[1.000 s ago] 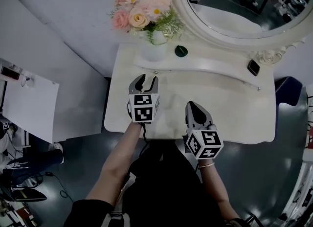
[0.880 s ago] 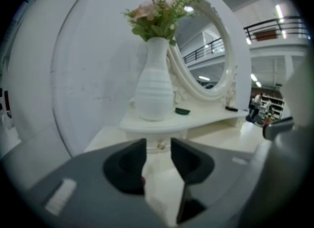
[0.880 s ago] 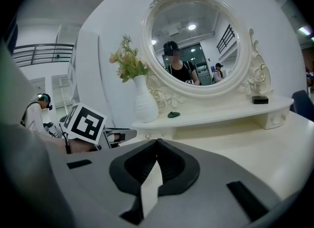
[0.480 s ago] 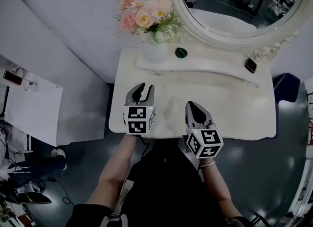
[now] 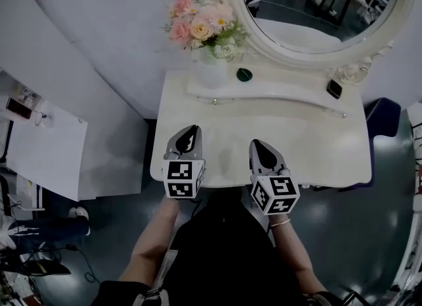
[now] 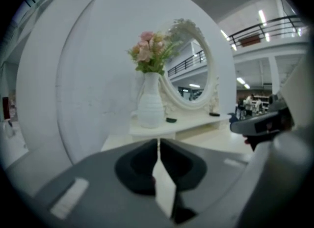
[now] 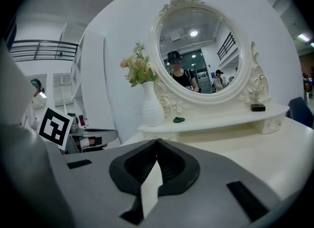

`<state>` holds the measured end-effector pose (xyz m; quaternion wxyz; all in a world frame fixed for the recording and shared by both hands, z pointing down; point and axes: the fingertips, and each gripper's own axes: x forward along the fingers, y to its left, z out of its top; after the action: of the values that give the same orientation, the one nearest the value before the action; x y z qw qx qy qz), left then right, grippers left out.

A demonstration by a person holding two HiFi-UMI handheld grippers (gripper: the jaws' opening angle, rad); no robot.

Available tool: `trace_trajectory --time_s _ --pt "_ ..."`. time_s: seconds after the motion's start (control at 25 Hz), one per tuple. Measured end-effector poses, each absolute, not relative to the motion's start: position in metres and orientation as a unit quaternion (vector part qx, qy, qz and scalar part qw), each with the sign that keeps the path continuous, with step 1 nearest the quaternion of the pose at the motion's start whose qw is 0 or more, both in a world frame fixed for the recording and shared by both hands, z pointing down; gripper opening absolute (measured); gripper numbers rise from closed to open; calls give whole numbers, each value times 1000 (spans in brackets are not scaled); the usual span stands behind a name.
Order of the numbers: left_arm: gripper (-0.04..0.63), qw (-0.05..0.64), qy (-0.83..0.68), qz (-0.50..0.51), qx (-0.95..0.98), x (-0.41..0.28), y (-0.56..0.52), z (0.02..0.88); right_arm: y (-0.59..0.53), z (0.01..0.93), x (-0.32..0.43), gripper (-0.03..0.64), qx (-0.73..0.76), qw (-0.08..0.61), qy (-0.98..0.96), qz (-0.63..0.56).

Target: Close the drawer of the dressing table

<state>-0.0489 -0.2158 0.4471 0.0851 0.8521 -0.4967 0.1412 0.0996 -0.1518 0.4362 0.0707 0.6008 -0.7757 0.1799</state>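
Note:
The white dressing table [image 5: 316, 141] stands below me, with a raised shelf [image 5: 283, 88] at its back. The small drawer front under the shelf's left end looks flush, its knob [image 5: 213, 101] showing. My left gripper [image 5: 192, 129] hovers over the table's front left, well back from the knob. Its jaws are closing, tips almost together, with nothing between them [image 6: 158, 141]. My right gripper [image 5: 256, 144] hangs beside it over the front edge, shut and empty [image 7: 157, 141].
A white vase [image 5: 211, 74] of pink flowers [image 5: 201, 28], a small green thing [image 5: 244, 74] and a black box [image 5: 334, 89] sit on the shelf under the oval mirror [image 5: 316, 8]. A white board [image 5: 46, 153] stands left, a blue seat [image 5: 382, 115] right.
My left gripper has drawn back from the drawer knob toward the table's front edge, and its jaws have gone from wide apart to nearly together. The right gripper has barely moved.

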Motion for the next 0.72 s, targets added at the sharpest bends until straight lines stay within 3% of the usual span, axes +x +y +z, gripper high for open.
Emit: trace_trajectory --time_s 0.72 --pt "8 98 -489 122 858 -67 -191 442 -141 428 91 3 601 66 -778 170"
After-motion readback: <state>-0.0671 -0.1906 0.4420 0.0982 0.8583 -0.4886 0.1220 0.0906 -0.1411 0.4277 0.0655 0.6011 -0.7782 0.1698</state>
